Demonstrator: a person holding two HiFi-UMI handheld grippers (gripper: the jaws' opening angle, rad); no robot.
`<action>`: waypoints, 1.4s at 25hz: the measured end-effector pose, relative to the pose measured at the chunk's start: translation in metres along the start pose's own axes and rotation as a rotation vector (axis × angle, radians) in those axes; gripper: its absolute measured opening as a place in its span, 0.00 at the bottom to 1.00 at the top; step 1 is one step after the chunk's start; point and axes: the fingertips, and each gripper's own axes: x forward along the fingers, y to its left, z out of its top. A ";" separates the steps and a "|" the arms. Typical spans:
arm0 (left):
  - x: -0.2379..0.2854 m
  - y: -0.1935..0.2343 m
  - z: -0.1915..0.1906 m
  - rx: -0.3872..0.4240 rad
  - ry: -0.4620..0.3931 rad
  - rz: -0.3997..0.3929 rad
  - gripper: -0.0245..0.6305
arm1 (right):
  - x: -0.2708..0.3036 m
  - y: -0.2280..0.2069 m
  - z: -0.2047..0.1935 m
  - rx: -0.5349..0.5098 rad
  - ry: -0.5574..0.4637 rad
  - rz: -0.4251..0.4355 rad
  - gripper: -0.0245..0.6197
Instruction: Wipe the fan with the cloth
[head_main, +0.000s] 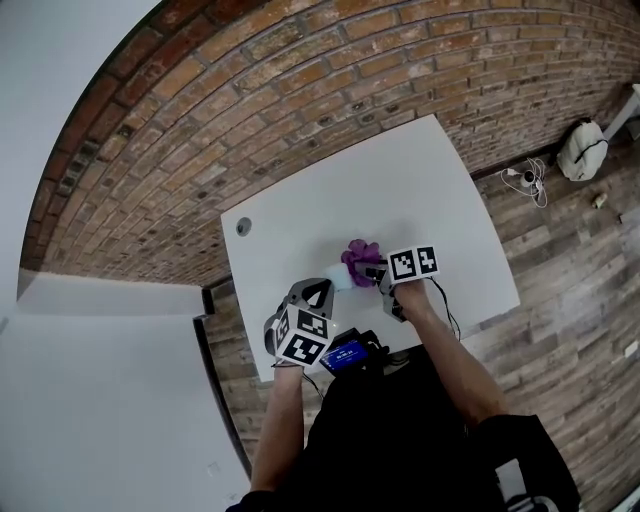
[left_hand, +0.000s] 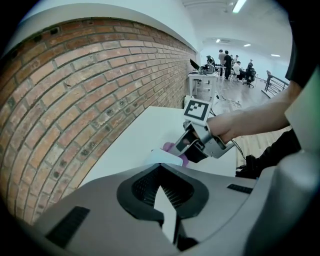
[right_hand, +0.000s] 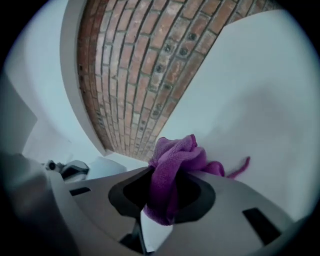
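As the left gripper (head_main: 321, 291) sits closed at the fan (head_main: 337, 280), near-centre on the table (head_main: 400, 190), the right gripper (head_main: 374, 272), clamped on the cloth (head_main: 357, 255) just right of it, best sweeps leftward, pressing lightly.

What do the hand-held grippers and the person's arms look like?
The left hand-held gripper and right hand-held gripper are grey, each bearing a white cube with black square markers. A thin black cable trails from the right one. The person wears a black top; forearms bare.
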 end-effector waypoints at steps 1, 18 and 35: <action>0.000 -0.001 0.000 -0.001 -0.001 -0.001 0.03 | 0.006 -0.011 -0.009 -0.001 0.031 -0.042 0.18; -0.018 0.010 -0.006 -0.009 -0.071 -0.021 0.04 | -0.037 0.019 -0.018 -0.111 0.066 -0.029 0.18; 0.016 0.021 -0.045 -0.098 0.061 -0.110 0.04 | -0.021 0.090 0.011 -0.213 0.005 0.116 0.18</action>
